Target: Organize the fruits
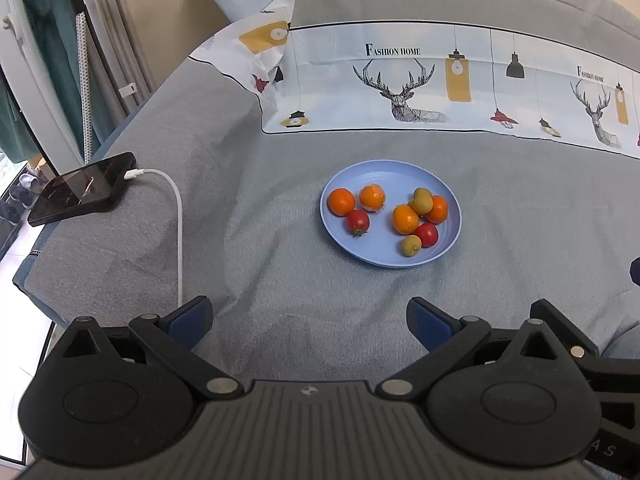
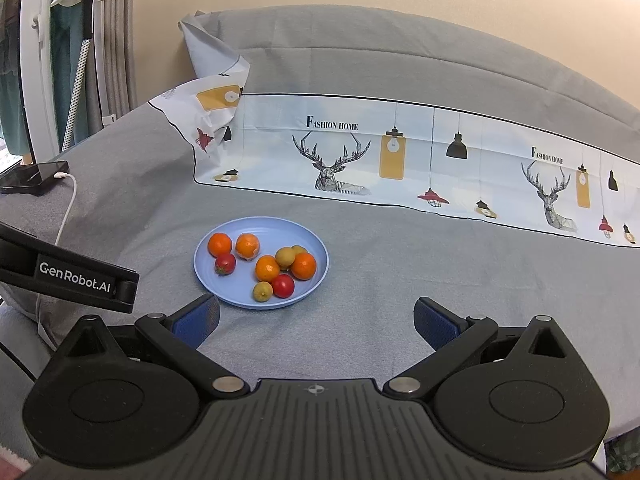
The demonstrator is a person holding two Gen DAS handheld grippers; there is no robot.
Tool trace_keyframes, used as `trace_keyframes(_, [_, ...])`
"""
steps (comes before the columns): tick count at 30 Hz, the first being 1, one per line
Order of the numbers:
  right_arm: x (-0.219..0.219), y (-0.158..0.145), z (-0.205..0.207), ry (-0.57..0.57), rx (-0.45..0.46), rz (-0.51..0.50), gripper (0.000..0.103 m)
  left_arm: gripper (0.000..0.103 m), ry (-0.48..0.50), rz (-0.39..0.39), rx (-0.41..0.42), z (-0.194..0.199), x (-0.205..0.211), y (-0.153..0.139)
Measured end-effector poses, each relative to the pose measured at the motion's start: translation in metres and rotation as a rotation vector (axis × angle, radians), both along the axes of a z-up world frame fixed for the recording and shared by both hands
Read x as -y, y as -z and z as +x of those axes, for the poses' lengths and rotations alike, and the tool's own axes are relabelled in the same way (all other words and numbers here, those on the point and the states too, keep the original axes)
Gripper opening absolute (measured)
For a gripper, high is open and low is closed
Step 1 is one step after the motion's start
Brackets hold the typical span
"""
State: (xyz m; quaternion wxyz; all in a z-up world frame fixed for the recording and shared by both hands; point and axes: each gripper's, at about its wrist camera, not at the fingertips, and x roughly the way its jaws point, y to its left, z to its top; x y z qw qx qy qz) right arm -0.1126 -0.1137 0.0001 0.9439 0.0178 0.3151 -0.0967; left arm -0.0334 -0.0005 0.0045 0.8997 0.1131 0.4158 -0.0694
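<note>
I had both the left hand-held gripper (image 1: 310, 320) and right hand-held gripper (image 2: 316, 320) spread apart, empty, short of the blue plate (image 1: 362, 174) of fruit on the bed (image 1: 500, 220).

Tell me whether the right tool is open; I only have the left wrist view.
Observer: Open. The right tool has its fingers spread wide, with nothing between them, above the grey bedcover.
Operator: Where is the plate from there?
Observer: The blue plate lies ahead and left of centre, nearer that tool's left finger than its right one.
Operator: Can you see my left tool?
Observer: Yes. The left tool shows its labelled side at the right view's left edge, left of the plate and apart from it.
</note>
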Motion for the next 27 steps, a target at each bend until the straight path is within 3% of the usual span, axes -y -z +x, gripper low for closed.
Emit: trace_keyframes(27, [0.0002, 0.0009, 0.0007, 0.001, -0.003, 0.001, 0.102, 0.103, 0.001, 0.006, -0.005, 0.0013, 0.0018, 0.0012])
